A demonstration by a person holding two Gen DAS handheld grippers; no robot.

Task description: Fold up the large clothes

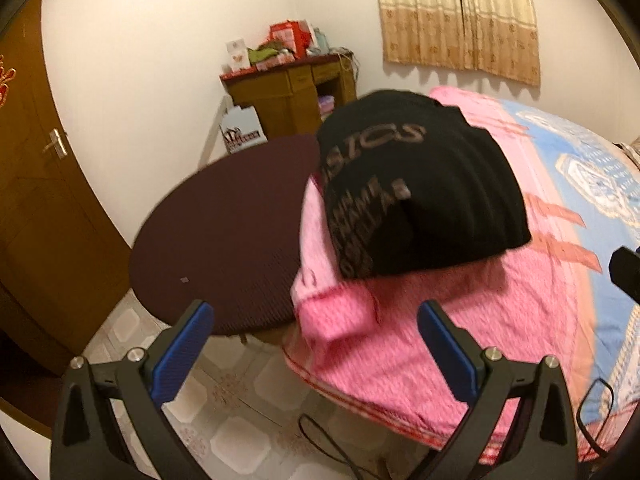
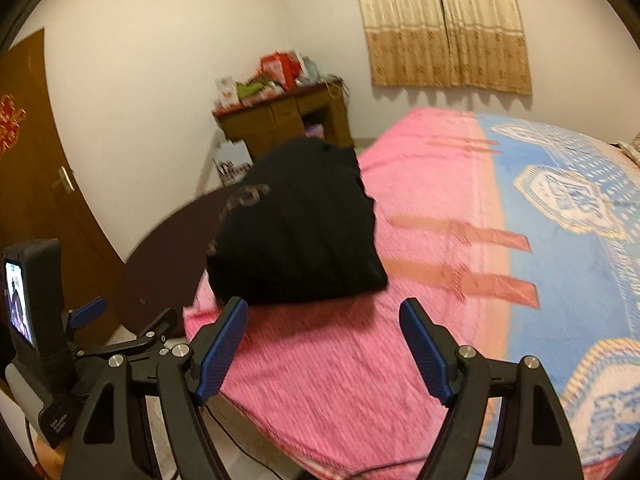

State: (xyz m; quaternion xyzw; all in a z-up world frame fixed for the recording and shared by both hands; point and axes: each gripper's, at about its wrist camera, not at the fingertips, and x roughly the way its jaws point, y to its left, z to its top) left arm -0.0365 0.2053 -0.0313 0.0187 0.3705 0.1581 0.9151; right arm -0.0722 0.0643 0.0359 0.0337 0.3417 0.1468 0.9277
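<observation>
Black garment (image 1: 420,184) lies bundled, grey lettering up, on pink blanket (image 1: 460,344) at bed's near corner, beside dark round table (image 1: 224,232). Left gripper (image 1: 316,316) hangs short of blanket edge, jaws spread, holding nothing. Right gripper (image 2: 324,316) hovers just before garment, jaws likewise apart.

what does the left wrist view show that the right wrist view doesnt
Only the left wrist view: readable grey lettering on the folded black garment and patterned floor tiles.
Only the right wrist view: the left hand-held gripper with its lit screen.
Both: the garment lying on the pink and blue bedspread, the dark brown round tabletop, and open, empty fingers.
</observation>
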